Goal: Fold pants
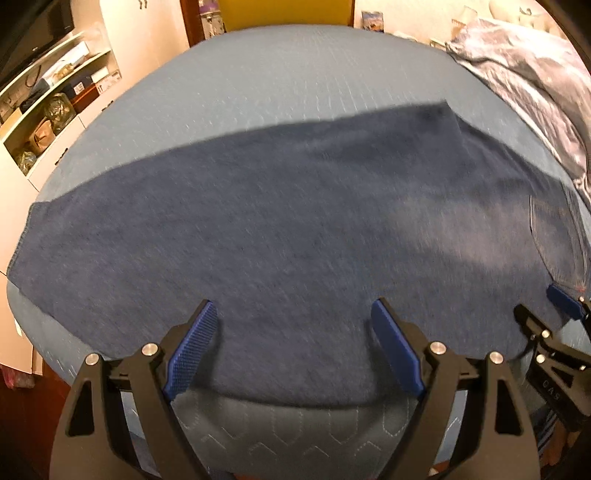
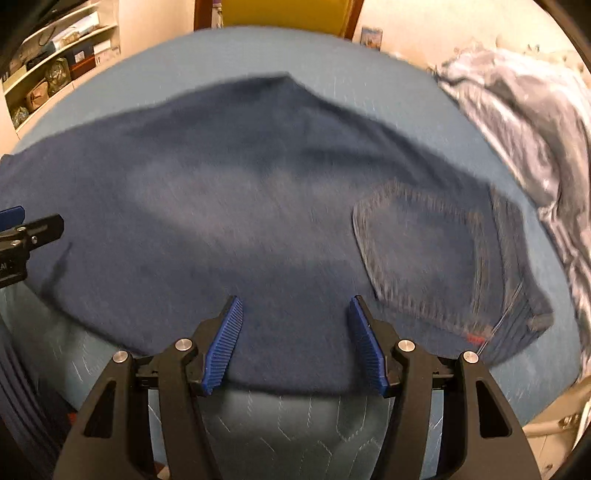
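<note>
Dark blue jeans lie flat across a blue quilted bed, legs stacked, hem to the left and waist to the right. A back pocket with a small red tag shows near the waist in the right wrist view, where the jeans fill the middle. My left gripper is open and empty, hovering above the near edge of the leg. My right gripper is open and empty, above the near edge beside the pocket. The right gripper also shows at the right edge of the left wrist view.
A crumpled pale grey-blue blanket lies on the bed's far right. White shelves with boxes and bags stand at the left. A yellow panel stands beyond the bed's far end. The bed's near edge is under both grippers.
</note>
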{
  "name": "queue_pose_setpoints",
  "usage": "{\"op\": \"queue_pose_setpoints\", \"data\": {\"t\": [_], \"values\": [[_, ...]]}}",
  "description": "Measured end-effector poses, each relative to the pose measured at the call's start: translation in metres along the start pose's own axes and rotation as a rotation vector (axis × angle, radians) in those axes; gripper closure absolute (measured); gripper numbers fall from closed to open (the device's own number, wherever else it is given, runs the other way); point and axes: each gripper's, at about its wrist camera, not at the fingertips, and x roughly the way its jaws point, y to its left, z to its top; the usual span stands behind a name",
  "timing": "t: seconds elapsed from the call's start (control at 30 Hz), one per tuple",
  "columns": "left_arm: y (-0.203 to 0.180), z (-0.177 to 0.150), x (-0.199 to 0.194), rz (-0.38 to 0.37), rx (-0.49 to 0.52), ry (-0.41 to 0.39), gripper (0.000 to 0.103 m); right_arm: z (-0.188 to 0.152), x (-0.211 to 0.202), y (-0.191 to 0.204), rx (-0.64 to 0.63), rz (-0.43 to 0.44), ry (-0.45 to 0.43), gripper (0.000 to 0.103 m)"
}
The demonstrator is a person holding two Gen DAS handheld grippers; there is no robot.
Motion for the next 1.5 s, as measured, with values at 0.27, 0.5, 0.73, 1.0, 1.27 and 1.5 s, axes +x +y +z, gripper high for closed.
{"op": "queue_pose_setpoints", "data": {"t": [0.27, 0.5, 0.73, 1.0, 1.27, 1.5], "values": [[-0.004, -0.012, 0.007, 0.006, 0.003, 0.020, 0.017, -0.003, -0.001, 0.002, -0.014, -0.015, -0.002, 0.045], [-0.006, -0.015, 0.011, 0.007, 0.020, 0.022, 0.017, 0.005, -0.032, -0.018, 0.056, -0.035, -0.125, 0.045], [-0.002, -0.014, 0.012, 0.008, 0.028, 0.025, 0.013, -0.004, 0.006, -0.065, 0.132, -0.116, -0.007, 0.041], [-0.005, -0.011, 0.014, 0.014, 0.028, 0.029, 0.011, -0.015, 0.001, -0.056, 0.110, -0.132, -0.032, 0.038], [0.066, 0.065, 0.039, -0.107, -0.110, -0.082, 0.039, -0.014, 0.004, -0.062, 0.108, -0.123, -0.025, 0.032], [0.097, 0.121, 0.083, -0.085, -0.078, -0.090, 0.054, -0.009, 0.003, -0.078, 0.130, -0.059, -0.012, 0.030]]}}
